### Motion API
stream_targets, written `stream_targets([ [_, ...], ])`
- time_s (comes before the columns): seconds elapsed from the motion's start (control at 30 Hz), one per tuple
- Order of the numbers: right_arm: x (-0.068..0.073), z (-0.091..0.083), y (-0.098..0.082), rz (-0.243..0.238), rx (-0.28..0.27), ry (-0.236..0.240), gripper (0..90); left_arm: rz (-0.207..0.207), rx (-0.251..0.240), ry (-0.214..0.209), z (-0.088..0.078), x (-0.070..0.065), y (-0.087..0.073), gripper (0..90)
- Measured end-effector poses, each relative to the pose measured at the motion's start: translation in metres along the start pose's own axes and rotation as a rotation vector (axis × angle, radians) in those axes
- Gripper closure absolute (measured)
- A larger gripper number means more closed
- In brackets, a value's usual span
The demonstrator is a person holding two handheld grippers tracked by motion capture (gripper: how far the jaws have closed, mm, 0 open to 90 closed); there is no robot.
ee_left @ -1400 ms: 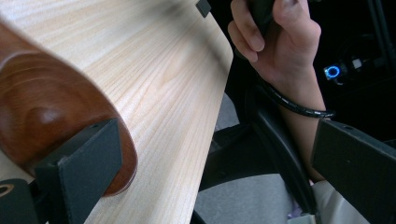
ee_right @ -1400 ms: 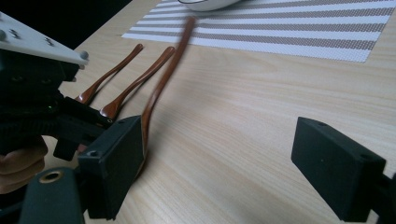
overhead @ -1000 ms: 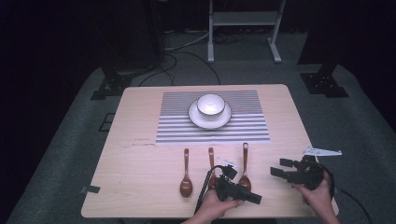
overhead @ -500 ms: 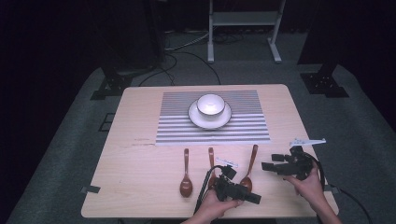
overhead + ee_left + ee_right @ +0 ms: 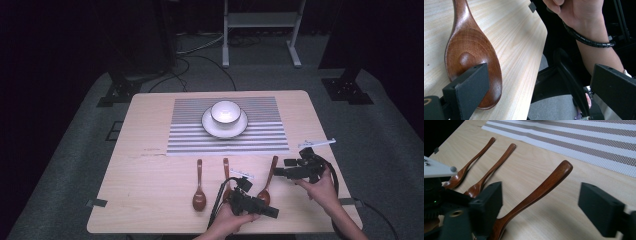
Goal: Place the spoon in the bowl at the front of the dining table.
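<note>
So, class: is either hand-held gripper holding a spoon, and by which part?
Neither. The right hand-held gripper straddles the right spoon's handle, jaws open; the left hand-held gripper is open beside its bowl.

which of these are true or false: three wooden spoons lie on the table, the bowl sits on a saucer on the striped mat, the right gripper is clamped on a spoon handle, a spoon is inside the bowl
1. Three wooden spoons lie on the table. True: the left spoon, the middle spoon and the right spoon lie side by side.
2. The bowl sits on a saucer on the striped mat. True.
3. The right gripper is clamped on a spoon handle. False: its jaws stand open either side of the right spoon's handle, not pressing it.
4. A spoon is inside the bowl. False: all three lie on bare wood before the mat.
</note>
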State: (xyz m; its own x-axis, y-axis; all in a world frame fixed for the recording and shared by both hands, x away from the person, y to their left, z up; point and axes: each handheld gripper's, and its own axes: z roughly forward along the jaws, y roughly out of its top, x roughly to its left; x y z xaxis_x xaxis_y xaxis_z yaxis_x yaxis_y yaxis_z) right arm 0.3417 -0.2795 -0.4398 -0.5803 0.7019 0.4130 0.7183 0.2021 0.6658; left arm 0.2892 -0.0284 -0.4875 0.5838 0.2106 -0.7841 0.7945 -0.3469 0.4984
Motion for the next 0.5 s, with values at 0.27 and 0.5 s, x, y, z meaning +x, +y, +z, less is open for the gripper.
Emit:
stream_targets([
  [0.27, -0.003, 0.014, 0.007, 0.017, 0.022, -0.039, 29.5, -0.002, -0.002, -0.003, 0.000, 0.000, 0.000, 1.2],
  [0.5, -0.001, 0.025, 0.013, 0.038, 0.056, -0.059, 55.6, -0.001, 0.001, -0.003, 0.000, 0.000, 0.000, 1.2],
])
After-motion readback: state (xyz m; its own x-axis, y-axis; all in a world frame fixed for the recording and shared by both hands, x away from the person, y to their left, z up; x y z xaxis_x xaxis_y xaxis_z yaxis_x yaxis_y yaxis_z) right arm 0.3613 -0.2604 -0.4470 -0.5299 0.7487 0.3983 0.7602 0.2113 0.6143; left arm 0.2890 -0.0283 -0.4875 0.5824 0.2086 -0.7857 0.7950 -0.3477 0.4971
